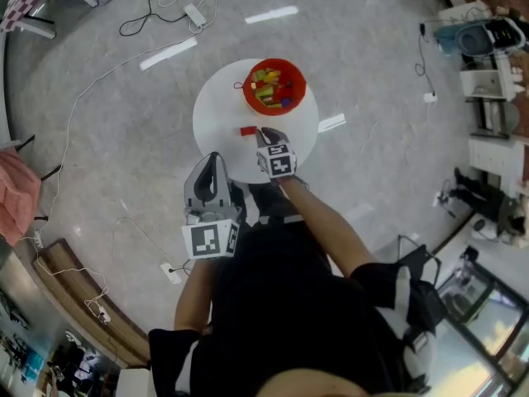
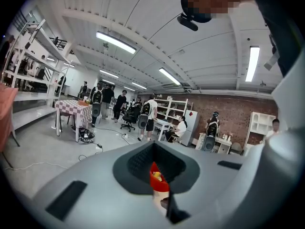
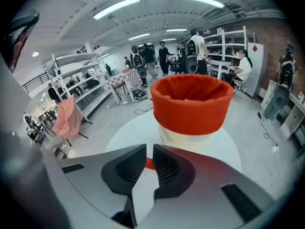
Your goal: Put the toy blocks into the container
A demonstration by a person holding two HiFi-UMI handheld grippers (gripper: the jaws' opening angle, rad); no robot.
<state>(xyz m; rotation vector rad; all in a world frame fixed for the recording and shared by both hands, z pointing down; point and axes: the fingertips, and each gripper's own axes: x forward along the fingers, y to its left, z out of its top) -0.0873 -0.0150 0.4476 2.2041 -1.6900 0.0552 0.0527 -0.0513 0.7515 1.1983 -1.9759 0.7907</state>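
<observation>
A red container (image 1: 274,85) holding several coloured blocks stands at the far side of the round white table (image 1: 216,114). In the right gripper view it (image 3: 192,104) rises just beyond the jaws. One red block (image 1: 248,131) lies flat on the table in front of it. My right gripper (image 1: 264,136) points down at the table with its tips just right of that block. Its jaws (image 3: 149,149) stand only a narrow slit apart, so it is open. A sliver of the red block (image 3: 149,164) shows through the slit. My left gripper (image 1: 212,180) hangs at the table's near edge, shut and empty (image 2: 153,147).
Cables (image 1: 157,7) and a power strip (image 1: 195,13) lie on the grey floor beyond the table. A pink cloth (image 1: 16,197) hangs at the left. Shelves and equipment (image 1: 488,64) stand at the right. People and desks fill the far room in the gripper views.
</observation>
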